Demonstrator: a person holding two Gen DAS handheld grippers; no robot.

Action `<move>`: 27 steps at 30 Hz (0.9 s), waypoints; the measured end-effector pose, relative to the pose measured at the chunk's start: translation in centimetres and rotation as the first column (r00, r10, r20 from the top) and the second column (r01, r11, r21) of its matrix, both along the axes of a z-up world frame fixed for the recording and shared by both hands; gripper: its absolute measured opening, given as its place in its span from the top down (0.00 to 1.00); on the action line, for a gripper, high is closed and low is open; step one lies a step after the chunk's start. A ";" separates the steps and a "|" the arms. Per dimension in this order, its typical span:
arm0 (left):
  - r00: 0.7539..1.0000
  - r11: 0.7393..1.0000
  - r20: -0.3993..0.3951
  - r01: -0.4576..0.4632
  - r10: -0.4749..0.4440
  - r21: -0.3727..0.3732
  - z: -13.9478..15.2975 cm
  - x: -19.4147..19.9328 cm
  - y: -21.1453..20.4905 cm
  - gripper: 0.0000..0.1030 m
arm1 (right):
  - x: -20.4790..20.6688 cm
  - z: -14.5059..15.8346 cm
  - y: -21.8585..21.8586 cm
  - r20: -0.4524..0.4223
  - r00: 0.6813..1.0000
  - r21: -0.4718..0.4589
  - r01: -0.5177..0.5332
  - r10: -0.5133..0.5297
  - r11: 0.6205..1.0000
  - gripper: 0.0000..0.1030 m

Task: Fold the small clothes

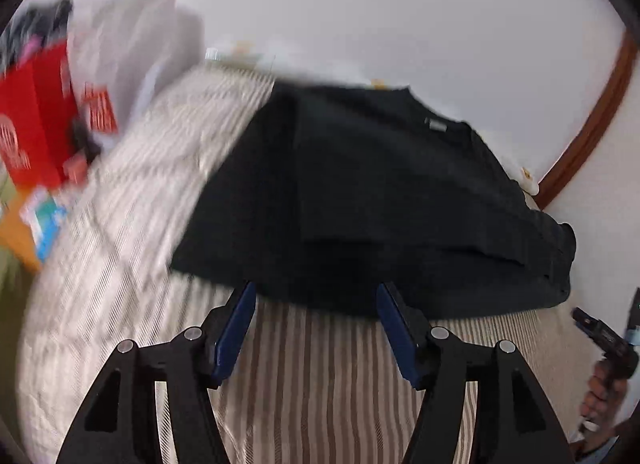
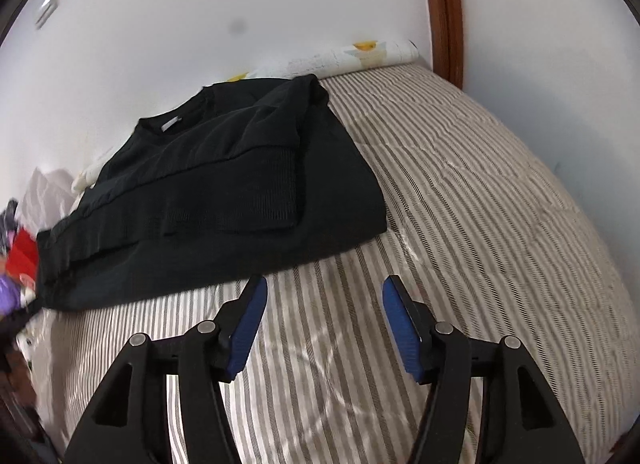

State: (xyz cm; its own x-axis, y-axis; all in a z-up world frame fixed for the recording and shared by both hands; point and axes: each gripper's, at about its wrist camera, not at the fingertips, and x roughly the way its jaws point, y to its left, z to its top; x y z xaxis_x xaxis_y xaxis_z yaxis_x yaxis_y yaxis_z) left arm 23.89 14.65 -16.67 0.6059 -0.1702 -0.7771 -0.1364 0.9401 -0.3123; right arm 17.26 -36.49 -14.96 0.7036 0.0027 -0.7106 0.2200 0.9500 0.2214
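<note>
Lying half-folded on striped beige-white quilted bed (image 2: 460, 184): black knit sweater (image 2: 224, 192). Left hand-held gripper (image 1: 316, 324) & right hand-held gripper (image 2: 322, 322) hovering w/ jaws apart, gripping nothing.

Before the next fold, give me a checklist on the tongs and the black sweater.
1. Left tongs empty: ok, jaws apart with nothing between them, at the near hem.
2. Right tongs empty: ok, jaws apart over bare striped bedcover.
3. Black knitted sweater lying flat on the bedcover: ok.
4. Sleeves folded in across the body: ok for the one seen lying across the front; the other, cannot tell.
5. Near hem free to grasp: ok, nothing lies on it.
6. Sweater's far edge clear of the floral pillow by the wall: cannot tell.
</note>
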 end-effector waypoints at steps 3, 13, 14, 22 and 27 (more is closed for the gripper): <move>1.000 0.999 -0.021 -0.009 0.008 -0.037 -1.1 -0.1 0.3 0.41 | 1.2 -0.4 -0.3 -0.010 1.000 0.053 0.005 -0.004 0.999 0.42; 0.999 0.997 -0.020 -0.032 0.031 -0.075 -2.0 2.2 0.3 0.43 | 4.5 -1.6 -0.6 -0.015 1.000 0.127 0.022 -0.020 0.992 0.42; 0.999 0.997 -0.020 -0.035 0.034 -0.070 -2.1 2.4 0.3 0.43 | 4.8 -1.7 -0.4 -0.016 1.000 0.124 0.018 -0.016 0.992 0.42; 0.996 0.996 -0.028 -0.083 0.084 0.029 -2.1 3.6 -1.2 0.76 | 6.4 -2.1 1.4 -0.001 1.000 -0.017 -0.012 0.012 1.000 0.90; 0.996 0.996 -0.004 -0.088 0.088 0.010 -1.4 3.2 -0.9 0.89 | 5.4 -1.4 1.3 0.019 1.000 -0.014 -0.022 0.022 1.000 0.94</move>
State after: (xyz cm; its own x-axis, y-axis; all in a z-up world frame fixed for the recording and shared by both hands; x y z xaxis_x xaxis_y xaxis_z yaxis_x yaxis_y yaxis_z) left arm 27.13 13.78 -18.08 0.6150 -0.1088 -0.7810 -0.2203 0.9273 -0.3027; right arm 22.69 -35.19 -16.35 0.7168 0.0086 -0.6973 0.1947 0.9577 0.2119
